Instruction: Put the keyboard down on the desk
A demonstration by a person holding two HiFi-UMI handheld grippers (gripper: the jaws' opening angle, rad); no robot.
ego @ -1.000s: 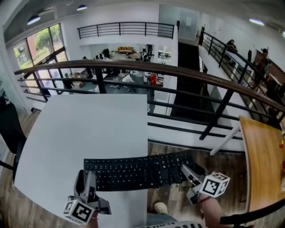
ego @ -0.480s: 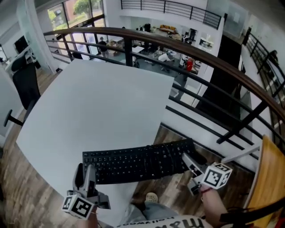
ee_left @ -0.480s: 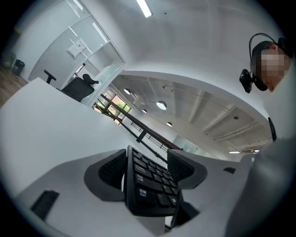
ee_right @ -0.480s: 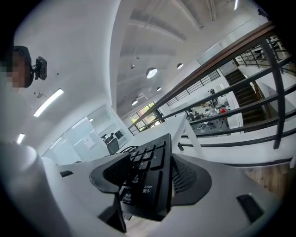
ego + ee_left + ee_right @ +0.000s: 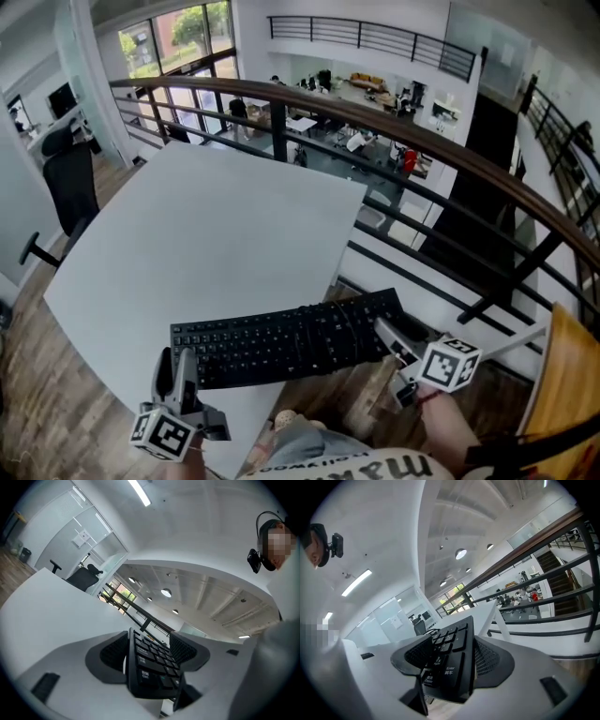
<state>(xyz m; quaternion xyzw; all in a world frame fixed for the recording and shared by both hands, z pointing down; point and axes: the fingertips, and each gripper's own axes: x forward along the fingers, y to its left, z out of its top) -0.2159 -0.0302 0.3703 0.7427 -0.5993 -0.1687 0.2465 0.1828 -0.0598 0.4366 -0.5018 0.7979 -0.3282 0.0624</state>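
Note:
A black keyboard [image 5: 291, 349] hangs level in the air, gripped at both ends. Its left half is over the near corner of the white desk [image 5: 206, 234]; its right half is over the wooden floor. My left gripper [image 5: 178, 364] is shut on the keyboard's left end, and in the left gripper view the keyboard [image 5: 152, 667] stands edge-on between the two pads of that gripper [image 5: 147, 651]. My right gripper [image 5: 386, 336] is shut on the right end. In the right gripper view, the numeric-pad end of the keyboard [image 5: 450, 663] fills the gap in that gripper [image 5: 447, 656].
A dark railing [image 5: 422, 150] runs behind and to the right of the desk, with a drop to a lower floor beyond. A black office chair [image 5: 70, 183] stands at the desk's left. A wooden tabletop [image 5: 567, 394] shows at the right edge.
The head view has swung left and tilted, so more of the desk shows. The keyboard stays held at both ends, shifted slightly left over the desk's corner.

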